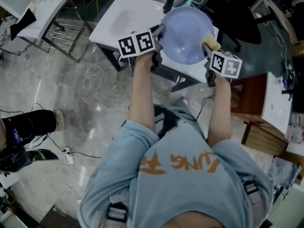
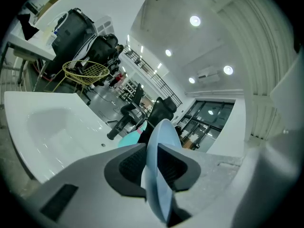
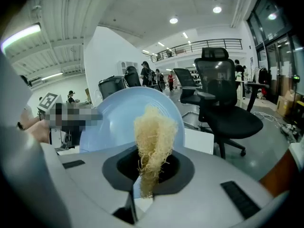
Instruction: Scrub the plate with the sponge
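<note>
A pale blue plate (image 1: 186, 34) is held up on edge above the white sink table (image 1: 114, 20). My left gripper (image 1: 157, 44) is shut on the plate's left rim; in the left gripper view the plate (image 2: 159, 160) runs edge-on between the dark pads. My right gripper (image 1: 209, 49) is shut on a yellow fibrous sponge (image 1: 210, 43) at the plate's right edge. In the right gripper view the sponge (image 3: 153, 141) sticks up from the jaws, right in front of the plate's face (image 3: 118, 122).
The white table has a shallow sink basin (image 2: 52, 132) with a dark faucet (image 2: 118, 125). A black office chair (image 3: 223, 103) stands behind the table. A wooden cabinet (image 1: 259, 122) is at my right, a metal rack (image 1: 61, 32) at the left.
</note>
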`<move>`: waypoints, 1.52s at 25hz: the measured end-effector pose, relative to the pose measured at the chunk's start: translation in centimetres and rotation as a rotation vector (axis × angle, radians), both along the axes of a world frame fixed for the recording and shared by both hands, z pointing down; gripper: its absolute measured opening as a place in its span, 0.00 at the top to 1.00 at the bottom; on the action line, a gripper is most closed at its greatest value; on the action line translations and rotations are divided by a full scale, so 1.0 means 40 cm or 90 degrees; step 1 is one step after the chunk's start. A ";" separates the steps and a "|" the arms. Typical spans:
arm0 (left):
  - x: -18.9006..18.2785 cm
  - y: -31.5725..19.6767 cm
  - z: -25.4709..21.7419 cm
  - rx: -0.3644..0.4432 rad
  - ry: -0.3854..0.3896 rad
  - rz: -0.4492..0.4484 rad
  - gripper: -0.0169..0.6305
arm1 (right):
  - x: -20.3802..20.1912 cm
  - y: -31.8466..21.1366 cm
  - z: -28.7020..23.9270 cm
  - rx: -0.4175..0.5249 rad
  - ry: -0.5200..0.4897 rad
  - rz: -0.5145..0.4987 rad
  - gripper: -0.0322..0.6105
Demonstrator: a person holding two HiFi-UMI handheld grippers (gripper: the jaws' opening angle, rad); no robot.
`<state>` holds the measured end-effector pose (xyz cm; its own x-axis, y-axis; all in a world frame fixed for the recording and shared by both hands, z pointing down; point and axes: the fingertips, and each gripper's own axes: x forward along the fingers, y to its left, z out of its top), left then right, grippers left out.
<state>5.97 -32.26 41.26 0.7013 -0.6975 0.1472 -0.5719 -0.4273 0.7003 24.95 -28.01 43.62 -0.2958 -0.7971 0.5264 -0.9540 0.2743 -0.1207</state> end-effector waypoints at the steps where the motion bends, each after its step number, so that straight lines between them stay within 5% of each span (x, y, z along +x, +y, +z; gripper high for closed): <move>1: 0.000 -0.002 0.000 -0.002 0.001 -0.003 0.89 | -0.014 -0.001 -0.018 0.018 -0.008 -0.008 0.89; 6: -0.014 -0.009 0.001 -0.007 0.019 -0.027 0.89 | -0.157 0.004 -0.083 0.069 -0.074 -0.119 0.89; 12: -0.053 -0.007 -0.008 -0.007 0.040 -0.052 0.89 | -0.334 0.039 -0.069 0.046 -0.043 -0.262 0.89; 21: -0.235 0.028 0.028 -0.022 0.070 -0.171 0.88 | -0.546 0.089 0.019 0.016 -0.015 -0.380 0.89; 28: -0.305 0.050 0.047 -0.027 0.090 -0.213 0.88 | -0.559 0.104 0.077 -0.010 0.014 -0.381 0.89; 38: -0.275 0.038 0.070 -0.043 0.086 -0.199 0.88 | -0.401 0.083 0.111 -0.039 0.026 -0.286 0.89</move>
<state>-5.01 -30.76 44.06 0.4709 -0.8739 0.1207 -0.5683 -0.1959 0.7991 8.90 -24.69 48.04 -0.5837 -0.5612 0.5868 -0.7461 0.6559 -0.1148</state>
